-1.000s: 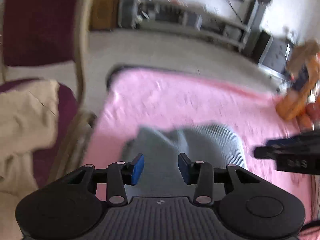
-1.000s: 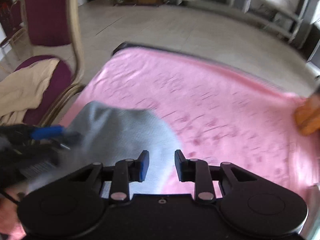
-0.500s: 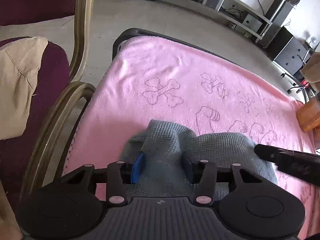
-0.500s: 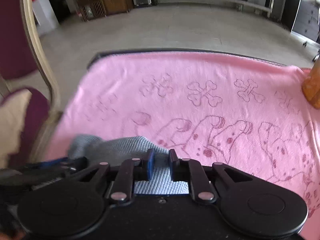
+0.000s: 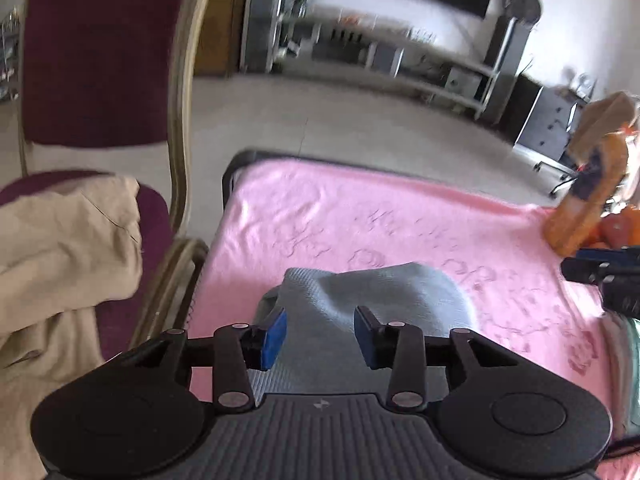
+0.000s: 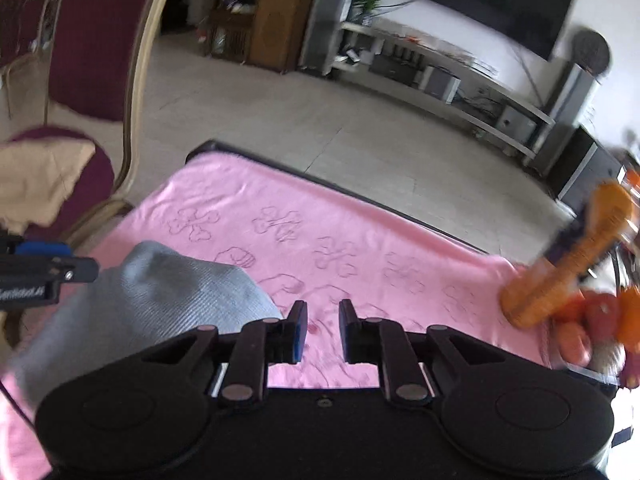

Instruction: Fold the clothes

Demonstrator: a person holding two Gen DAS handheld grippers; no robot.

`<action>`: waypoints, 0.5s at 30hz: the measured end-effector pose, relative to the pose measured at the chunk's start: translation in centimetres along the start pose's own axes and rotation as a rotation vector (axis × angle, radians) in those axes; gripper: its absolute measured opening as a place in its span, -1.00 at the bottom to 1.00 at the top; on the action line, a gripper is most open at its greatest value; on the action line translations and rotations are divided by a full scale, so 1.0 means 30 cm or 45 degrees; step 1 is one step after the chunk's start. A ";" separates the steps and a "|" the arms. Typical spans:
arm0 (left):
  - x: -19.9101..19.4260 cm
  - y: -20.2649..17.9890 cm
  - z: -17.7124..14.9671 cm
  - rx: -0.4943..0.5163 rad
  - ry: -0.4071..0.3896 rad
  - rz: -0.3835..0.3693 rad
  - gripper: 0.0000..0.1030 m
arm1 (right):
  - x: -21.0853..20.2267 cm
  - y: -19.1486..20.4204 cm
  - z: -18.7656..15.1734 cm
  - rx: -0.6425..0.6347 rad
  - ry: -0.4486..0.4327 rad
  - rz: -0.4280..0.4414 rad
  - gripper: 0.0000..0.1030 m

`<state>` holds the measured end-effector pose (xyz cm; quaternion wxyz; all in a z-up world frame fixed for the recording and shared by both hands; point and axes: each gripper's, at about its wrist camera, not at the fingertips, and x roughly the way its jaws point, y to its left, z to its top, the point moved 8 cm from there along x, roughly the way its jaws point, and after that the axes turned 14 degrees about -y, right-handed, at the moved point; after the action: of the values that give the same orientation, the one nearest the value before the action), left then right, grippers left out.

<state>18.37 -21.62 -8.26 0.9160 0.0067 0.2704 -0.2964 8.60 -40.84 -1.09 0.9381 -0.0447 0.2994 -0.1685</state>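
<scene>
A grey-blue knitted garment [image 5: 372,292] lies in a bunched, folded heap near the front left of the pink towel [image 5: 360,208]. My left gripper [image 5: 320,336] hovers just above its near side, open, with nothing between the blue pads. In the right wrist view the garment [image 6: 172,300] lies left of my right gripper [image 6: 323,330]. That gripper has a narrow gap between its fingers showing only the pink towel [image 6: 360,240]. Each gripper appears at the edge of the other's view: the right gripper [image 5: 600,276] and the left gripper [image 6: 40,272].
A maroon chair with a gold frame [image 5: 176,120] stands left of the table, a beige garment [image 5: 60,248] draped on its seat. An orange bottle-shaped object [image 6: 568,264] and red-orange items sit at the towel's right end. Light folded cloth [image 5: 628,360] lies at the right edge.
Both grippers have lifted off the garment. The left no longer presses into the cloth, and the right has shifted to the right, clear of the garment's edge.
</scene>
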 end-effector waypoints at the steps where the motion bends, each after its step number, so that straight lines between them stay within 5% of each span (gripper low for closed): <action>1: -0.028 0.006 -0.008 -0.009 -0.012 0.000 -0.21 | -0.039 -0.023 0.004 0.039 -0.004 -0.006 -0.62; 9: -0.128 0.115 -0.135 -0.097 0.044 0.055 -0.28 | -0.178 -0.068 -0.043 0.309 -0.038 0.047 -0.46; 15: -0.111 0.158 -0.196 -0.150 0.132 0.049 -0.35 | -0.117 0.070 -0.128 0.374 0.097 0.212 -0.47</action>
<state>15.83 -14.92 -12.32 0.9051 -0.0267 0.3341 -0.2617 4.31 -37.61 -2.70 0.9332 0.1243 0.3096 -0.1337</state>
